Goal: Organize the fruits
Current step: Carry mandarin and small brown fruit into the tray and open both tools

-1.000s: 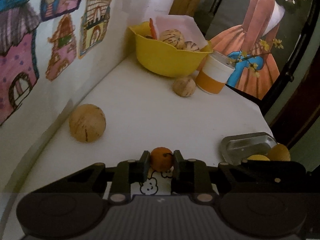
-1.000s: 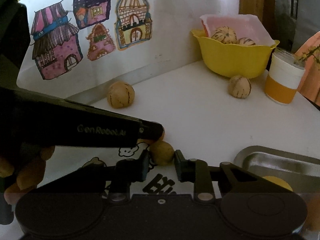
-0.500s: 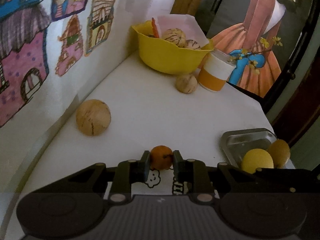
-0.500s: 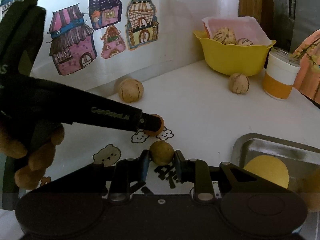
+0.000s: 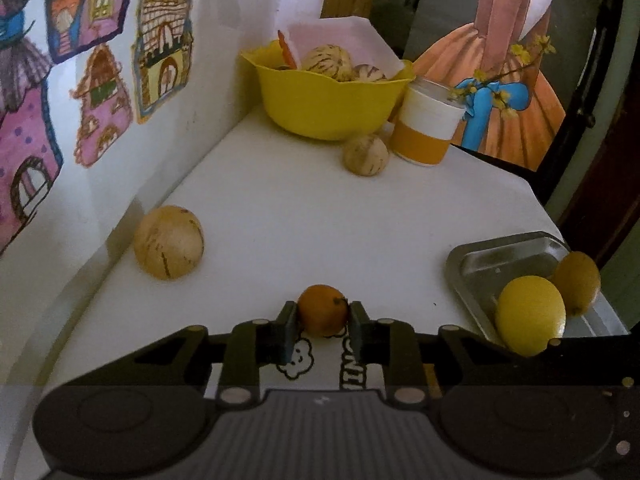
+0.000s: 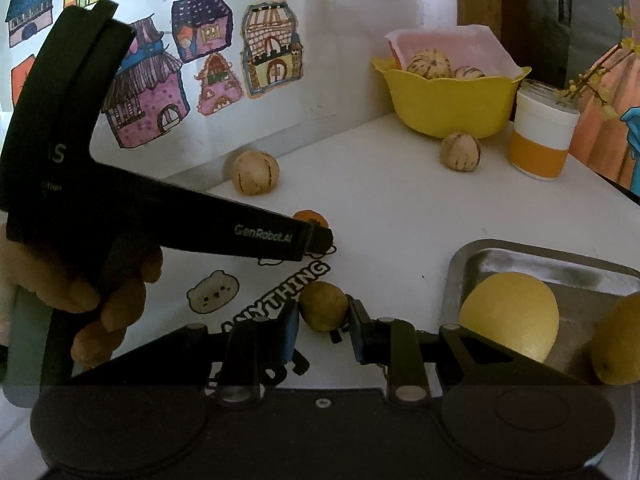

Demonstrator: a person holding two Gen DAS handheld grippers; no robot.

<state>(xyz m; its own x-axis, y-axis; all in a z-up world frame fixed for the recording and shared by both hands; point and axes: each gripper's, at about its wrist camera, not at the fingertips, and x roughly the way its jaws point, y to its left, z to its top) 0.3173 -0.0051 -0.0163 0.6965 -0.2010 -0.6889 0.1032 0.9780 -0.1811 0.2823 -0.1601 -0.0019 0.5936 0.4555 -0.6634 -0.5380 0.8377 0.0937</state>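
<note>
Right now our left gripper (image 5: 323, 316) pinches a small orange fruit (image 5: 323, 310) between its two fingers, both pads touching the fruit's sides, just above the white table (image 5: 320, 216). Our right gripper (image 6: 323, 320) has a small yellow-green fruit (image 6: 324, 306) between its fingers; the right pad touches it, but on the left side we cannot tell whether the pad presses or stands a hair off.

Seen from the right wrist, the left gripper (image 6: 316, 236) reaches in from the left, ahead of our right fingers, held by a hand (image 6: 100, 304) whose fingers curl around the handle, and the orange fruit (image 6: 310, 218) peeks out behind its tip. Printed letters and a cartoon bear (image 6: 212, 292) lie on the table under both grippers.

To the right of both grippers sits a metal tray (image 5: 508, 256) holding two lemons (image 5: 532, 314), one round and near, one further right at the tray's edge. Ahead and left of the left gripper a striped tan melon (image 5: 169, 242) rests near the wall with its house drawings (image 5: 160, 40). Far ahead stands a yellow bowl (image 5: 328, 100) with more striped fruits inside, a smaller striped fruit (image 5: 366, 156) on the table just in front of it, and a white-and-orange cup (image 5: 426, 124) beside that.
</note>
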